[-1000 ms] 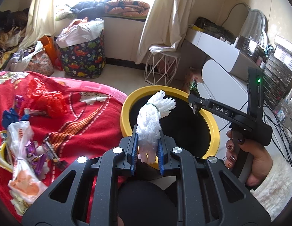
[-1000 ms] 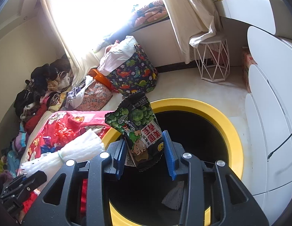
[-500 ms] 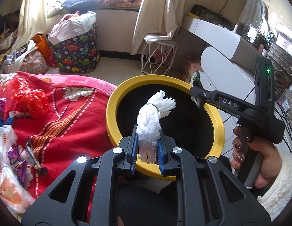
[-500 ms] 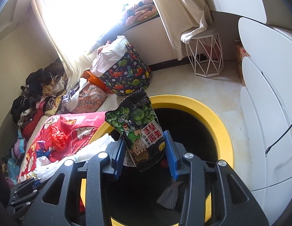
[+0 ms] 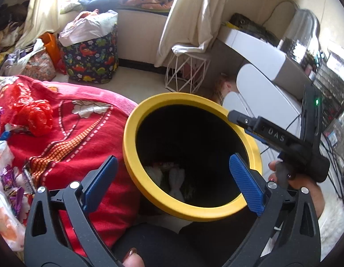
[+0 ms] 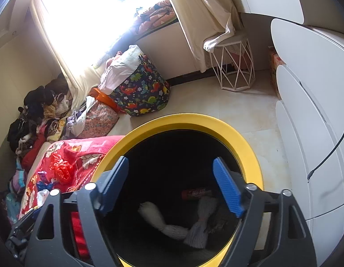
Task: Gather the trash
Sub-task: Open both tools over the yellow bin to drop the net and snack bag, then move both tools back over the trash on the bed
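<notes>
The left gripper point(image 5: 172, 181) hung over the near rim of the round black bin with the broad yellow rim point(image 5: 149, 197), its blue-padded fingers point(image 5: 246, 183) having just swung apart to full spread, with nothing between them. The right gripper point(image 6: 172, 187) stood above the same opening, its jaws likewise just opened wide and bare. In the left wrist view the right gripper's black body point(image 5: 281, 138) crossed the far right edge of the rim, held in a hand point(image 5: 305, 189) with painted nails.

Down in the dark bottom of the bin lay the white foam net sleeve point(image 6: 163, 220), beside a second greyish bundle point(image 6: 201, 222) and a small red wrapper point(image 6: 196, 193); the green snack packet could not be made out clearly there.

The bin's left edge pressed against the red flowered blanket point(image 5: 83, 138), where a crumpled red plastic bag point(image 5: 37, 118) and loose sweet wrappers point(image 5: 12, 178) remained, well apart from the rim. Beyond the far rim was open pale floor point(image 6: 245, 111), bounded by a white wire stool point(image 6: 235, 66), a dinosaur-print fabric basket point(image 6: 143, 93) and white curved cabinet fronts point(image 6: 309, 111) close on the right.
</notes>
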Tool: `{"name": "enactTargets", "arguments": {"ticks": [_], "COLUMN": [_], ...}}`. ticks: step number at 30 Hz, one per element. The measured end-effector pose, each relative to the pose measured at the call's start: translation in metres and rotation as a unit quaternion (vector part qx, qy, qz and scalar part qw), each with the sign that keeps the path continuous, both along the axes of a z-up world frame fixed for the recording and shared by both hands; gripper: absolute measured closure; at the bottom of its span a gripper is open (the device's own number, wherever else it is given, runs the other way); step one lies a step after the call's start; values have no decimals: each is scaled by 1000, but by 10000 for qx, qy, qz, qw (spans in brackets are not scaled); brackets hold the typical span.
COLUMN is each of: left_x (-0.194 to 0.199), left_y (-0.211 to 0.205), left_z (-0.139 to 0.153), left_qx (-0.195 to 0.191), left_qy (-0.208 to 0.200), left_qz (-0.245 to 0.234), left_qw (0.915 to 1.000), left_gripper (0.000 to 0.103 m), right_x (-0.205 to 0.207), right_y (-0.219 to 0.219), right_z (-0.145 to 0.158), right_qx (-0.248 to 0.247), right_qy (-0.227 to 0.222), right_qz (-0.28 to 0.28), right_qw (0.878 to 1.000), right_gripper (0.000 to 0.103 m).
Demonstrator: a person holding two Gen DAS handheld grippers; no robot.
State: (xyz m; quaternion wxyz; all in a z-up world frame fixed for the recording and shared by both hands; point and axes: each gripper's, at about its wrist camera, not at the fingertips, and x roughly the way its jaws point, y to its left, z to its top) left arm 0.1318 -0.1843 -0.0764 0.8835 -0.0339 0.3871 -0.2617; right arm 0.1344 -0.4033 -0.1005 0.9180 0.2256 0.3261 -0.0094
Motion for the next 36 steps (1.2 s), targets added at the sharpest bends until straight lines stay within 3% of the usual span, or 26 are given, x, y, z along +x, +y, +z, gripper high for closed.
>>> {"name": "enactTargets", "arguments": {"ticks": [16,36], "left_x": [-10,-15], "left_y": [43,107], "left_z": [30,60], "left_qx": [-160,-290], "left_qy": [-353,-787], "left_qz": [631,1303], "left_qw": [9973,9879], "left_gripper": [11,11], "right_x": [-5,-14], "right_y": [34,85], "right_z": [15,47], "right_qx": [-362,-657], "right_qy": [-132,-570], "right_qz": [303,817], "right_qw": [9988,9929], "right_gripper": [21,17]}}
